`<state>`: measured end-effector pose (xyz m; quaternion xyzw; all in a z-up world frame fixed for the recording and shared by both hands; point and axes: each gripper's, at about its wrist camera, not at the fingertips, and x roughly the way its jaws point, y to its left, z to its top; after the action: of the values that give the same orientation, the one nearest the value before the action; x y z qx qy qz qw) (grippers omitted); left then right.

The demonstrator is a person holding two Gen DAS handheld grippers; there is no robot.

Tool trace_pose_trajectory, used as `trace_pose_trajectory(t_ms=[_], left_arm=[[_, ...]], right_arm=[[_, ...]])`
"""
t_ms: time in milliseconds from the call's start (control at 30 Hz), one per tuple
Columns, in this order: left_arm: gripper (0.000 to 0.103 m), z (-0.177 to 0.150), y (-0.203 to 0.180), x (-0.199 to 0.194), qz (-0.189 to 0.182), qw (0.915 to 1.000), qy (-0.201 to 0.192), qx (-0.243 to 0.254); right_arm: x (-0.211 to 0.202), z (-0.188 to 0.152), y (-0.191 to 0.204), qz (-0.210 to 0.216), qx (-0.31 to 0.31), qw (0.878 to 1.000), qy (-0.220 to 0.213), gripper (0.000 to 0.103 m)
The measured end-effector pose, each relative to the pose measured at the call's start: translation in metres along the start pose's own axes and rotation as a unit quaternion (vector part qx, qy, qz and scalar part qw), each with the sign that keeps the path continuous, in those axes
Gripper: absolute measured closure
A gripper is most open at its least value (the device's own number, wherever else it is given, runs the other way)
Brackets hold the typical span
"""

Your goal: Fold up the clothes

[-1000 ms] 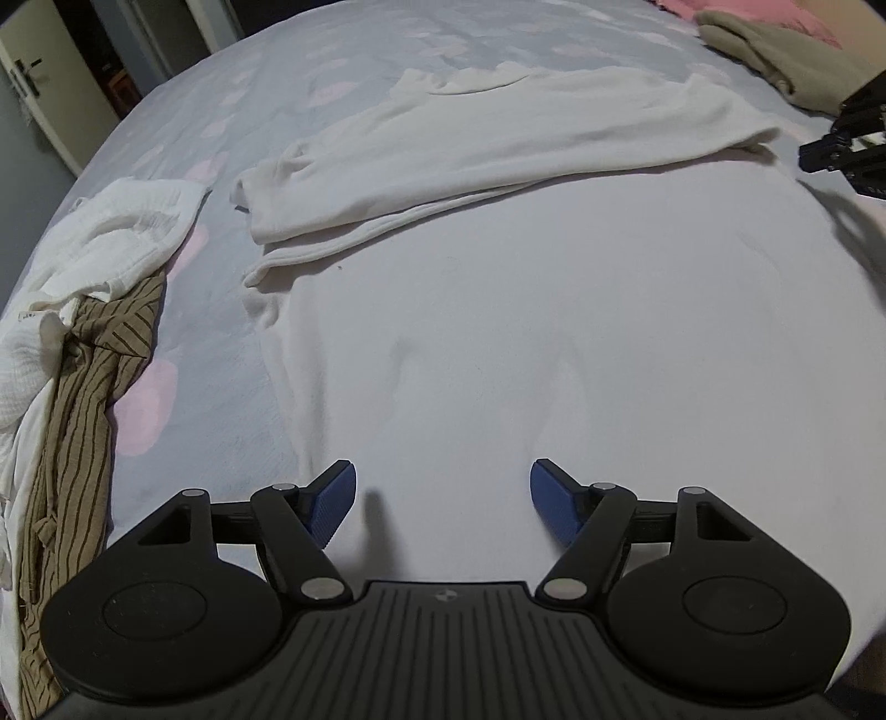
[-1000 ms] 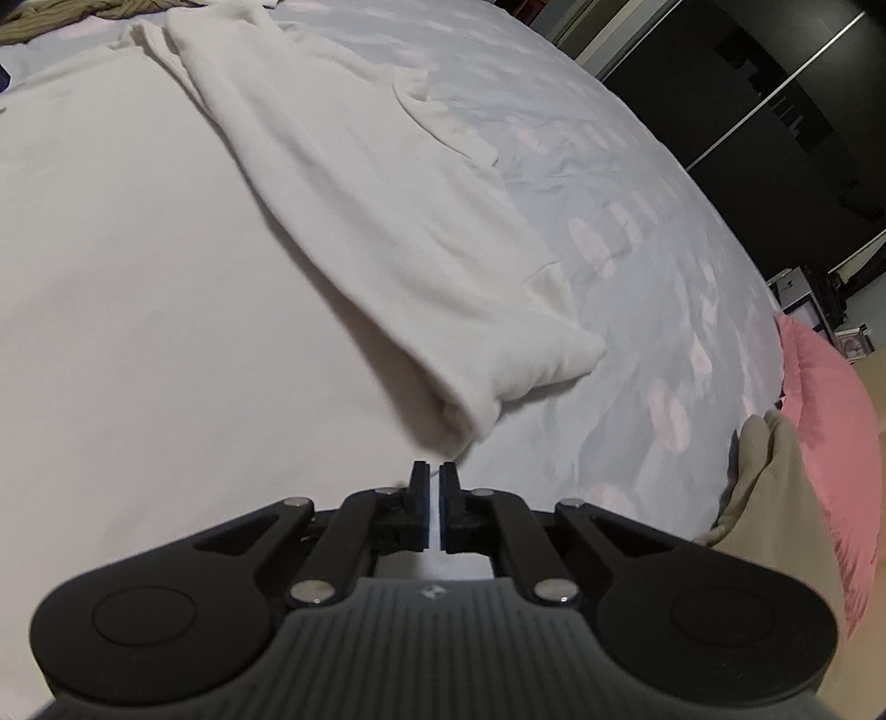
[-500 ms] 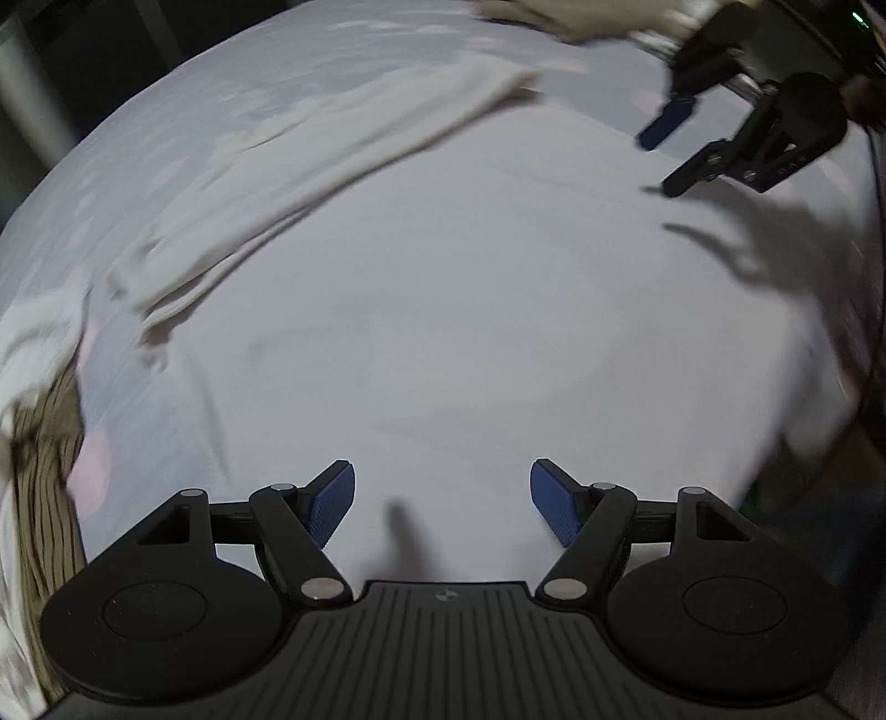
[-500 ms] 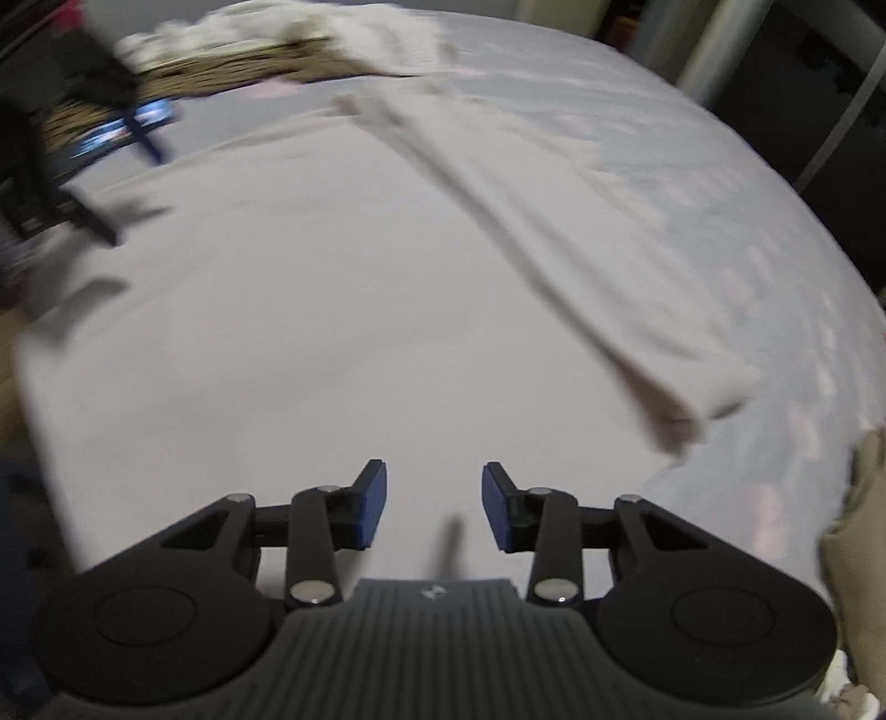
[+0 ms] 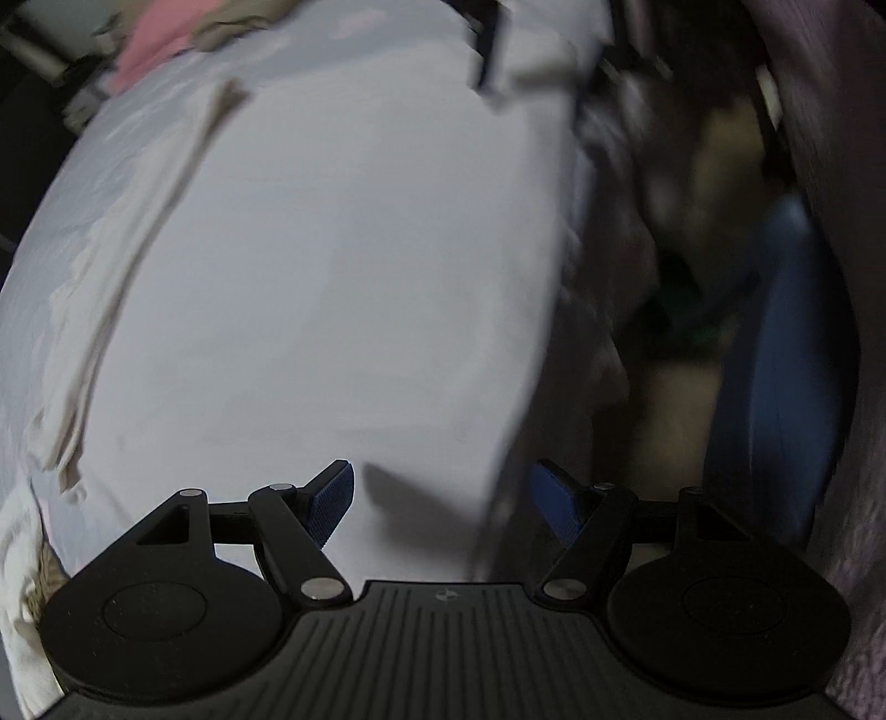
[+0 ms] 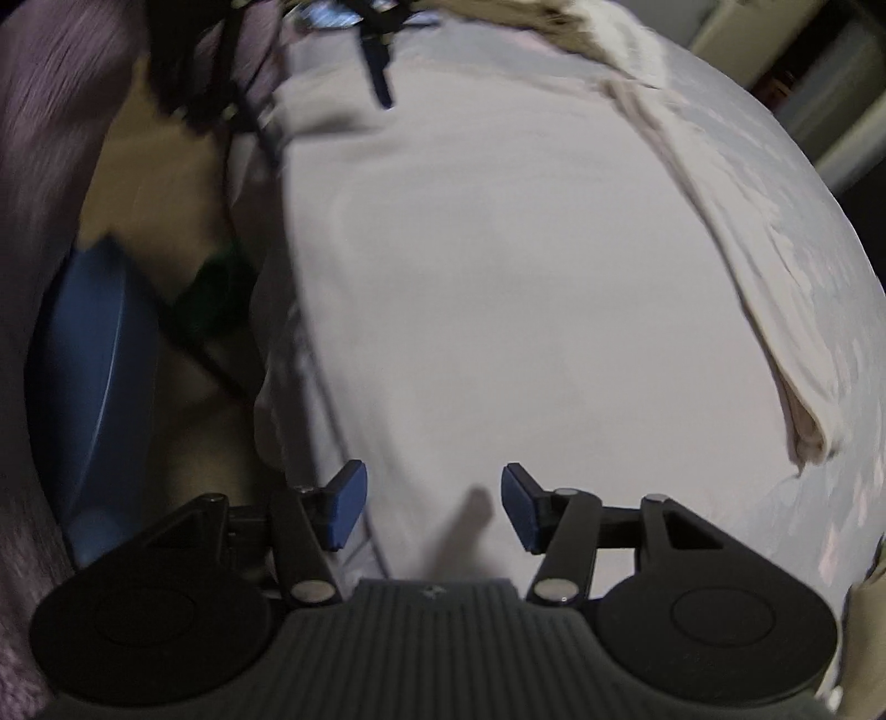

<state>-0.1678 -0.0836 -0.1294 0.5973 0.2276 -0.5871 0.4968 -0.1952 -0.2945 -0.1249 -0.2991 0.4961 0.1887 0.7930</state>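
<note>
Spread across the bed [image 5: 111, 183], the white garment [image 5: 332, 288] lies under both empty claws, left gripper [image 5: 443, 504] wide, right gripper [image 6: 432, 507] just opened partway over its near hem, which each probably must pinch next.

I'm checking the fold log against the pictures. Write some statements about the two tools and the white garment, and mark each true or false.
1. The left tool is clamped on the white garment. False: its jaws stand apart with nothing pressed between them.
2. The right tool is open over the garment's near edge. True; its jaws have just been opening, with nothing held between them.
3. A sleeve lies folded in along the far side of the garment. True.
4. The garment hangs in the air between the tools. False: it lies flat on the bed.
5. A pink cloth lies on the bed beyond the garment. True.
</note>
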Motion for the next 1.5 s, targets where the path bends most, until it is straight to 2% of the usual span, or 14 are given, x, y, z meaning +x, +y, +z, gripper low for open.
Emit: trace_pose_trajectory(t_ms=[67, 200, 267, 367, 400, 467, 567, 867, 1033, 1167, 1333, 1400, 1433, 1500], left_arm=[[0.033, -0.004, -0.015, 0.01, 0.007, 0.9992, 0.022, 0.033], [0.037, -0.01, -0.024, 0.023, 0.045, 0.997, 0.041, 0.048], [0.056, -0.01, -0.017, 0.02, 0.046, 0.998, 0.037, 0.024], [0.078, -0.013, 0.0, 0.015, 0.036, 0.9984, 0.036, -0.024], [0.081, -0.014, 0.005, 0.012, 0.031, 0.9981, 0.037, -0.038], [0.091, -0.017, 0.016, 0.007, 0.018, 0.9971, 0.036, -0.065], [0.095, -0.017, 0.033, -0.002, 0.016, 0.9948, 0.021, -0.098], [0.095, -0.008, 0.117, -0.003, 0.065, 0.977, -0.016, -0.202], [0.095, -0.005, 0.152, 0.024, 0.065, 0.9688, -0.002, -0.239], [0.084, -0.018, 0.169, 0.031, 0.072, 0.9622, 0.007, -0.262], [0.074, -0.031, 0.191, 0.02, 0.115, 0.9422, 0.01, -0.314], [0.071, -0.038, 0.199, 0.01, 0.131, 0.9327, 0.006, -0.336], [0.066, -0.043, 0.202, 0.006, 0.136, 0.928, 0.006, -0.347], [0.062, -0.052, 0.205, 0.0, 0.135, 0.923, 0.003, -0.36]], right_arm=[[0.006, -0.004, 0.011, -0.01, -0.035, 0.999, 0.015, 0.046], [0.014, -0.011, 0.007, -0.018, -0.052, 0.998, 0.031, 0.048], [0.014, -0.01, 0.0, -0.006, -0.041, 0.999, 0.03, 0.06], [0.011, -0.006, -0.005, -0.001, -0.036, 0.999, 0.025, 0.083], [0.008, -0.005, -0.005, -0.006, -0.034, 0.999, 0.024, 0.087], [0.003, -0.008, -0.011, -0.011, -0.018, 1.0, 0.015, 0.09], [-0.007, -0.008, -0.021, -0.033, 0.008, 0.999, 0.001, 0.09], [0.002, 0.007, -0.072, -0.111, 0.06, 0.992, -0.011, 0.09], [0.028, 0.012, -0.106, -0.125, 0.099, 0.987, -0.002, 0.091], [0.047, 0.007, -0.126, -0.129, 0.136, 0.982, 0.006, 0.091], [0.04, -0.014, -0.15, -0.158, 0.202, 0.967, 0.009, 0.089], [0.032, -0.025, -0.16, -0.159, 0.235, 0.959, 0.005, 0.084], [0.028, -0.03, -0.165, -0.159, 0.251, 0.955, 0.003, 0.081], [0.021, -0.037, -0.172, -0.154, 0.271, 0.95, 0.001, 0.068]])
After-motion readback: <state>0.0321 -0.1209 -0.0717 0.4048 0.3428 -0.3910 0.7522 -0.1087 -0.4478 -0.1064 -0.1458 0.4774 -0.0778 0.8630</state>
